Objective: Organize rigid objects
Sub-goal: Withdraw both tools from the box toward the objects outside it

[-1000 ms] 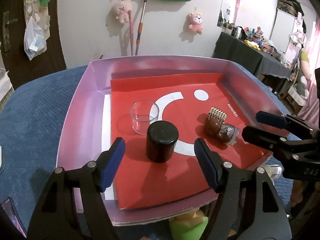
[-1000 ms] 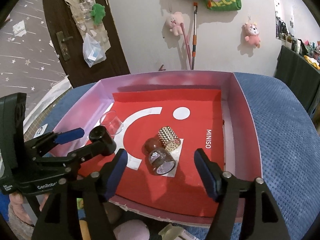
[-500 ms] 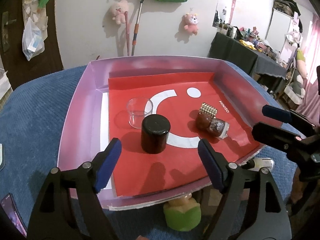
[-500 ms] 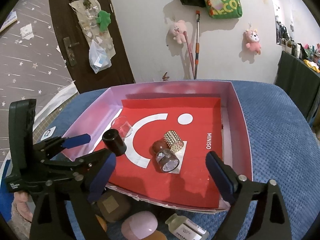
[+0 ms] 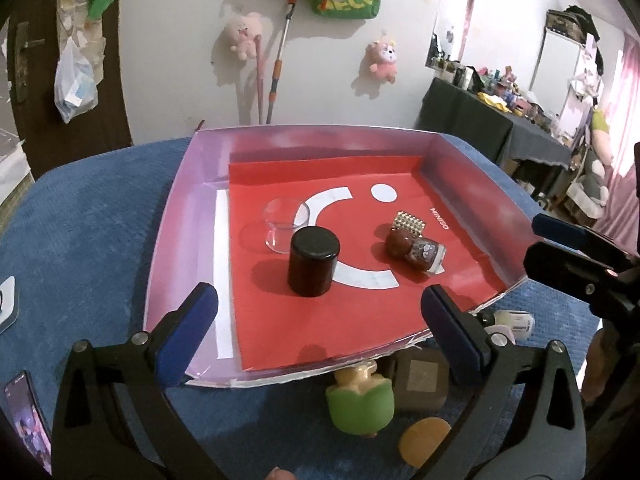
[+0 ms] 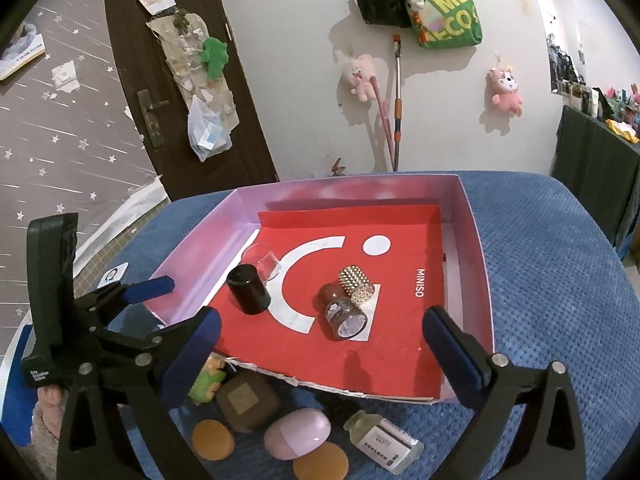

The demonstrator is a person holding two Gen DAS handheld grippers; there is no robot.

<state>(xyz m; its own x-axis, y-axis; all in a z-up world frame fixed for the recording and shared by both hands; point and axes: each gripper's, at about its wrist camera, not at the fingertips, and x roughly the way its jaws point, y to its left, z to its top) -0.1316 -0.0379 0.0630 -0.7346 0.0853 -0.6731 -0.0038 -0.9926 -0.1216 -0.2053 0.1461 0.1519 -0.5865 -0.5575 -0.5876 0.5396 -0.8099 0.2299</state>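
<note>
Both grippers released, jaws spread wide and empty.
Left gripper [image 5: 318,322] and right gripper [image 6: 320,334] sit at the pink box [image 5: 188,220] near edge; black jar [image 5: 313,261] stands upright inside.

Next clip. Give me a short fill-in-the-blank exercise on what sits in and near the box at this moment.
1. The black jar stands upright on the ____ liner of the pink box.
2. Both the left hand-held gripper and the right hand-held gripper are ____ and hold nothing.
3. The clear cup stands just ____ the black jar in the left wrist view.
4. The pink egg-shaped case lies ____ the box, on the blue cloth.

Missing words: red; open; behind; outside
</note>
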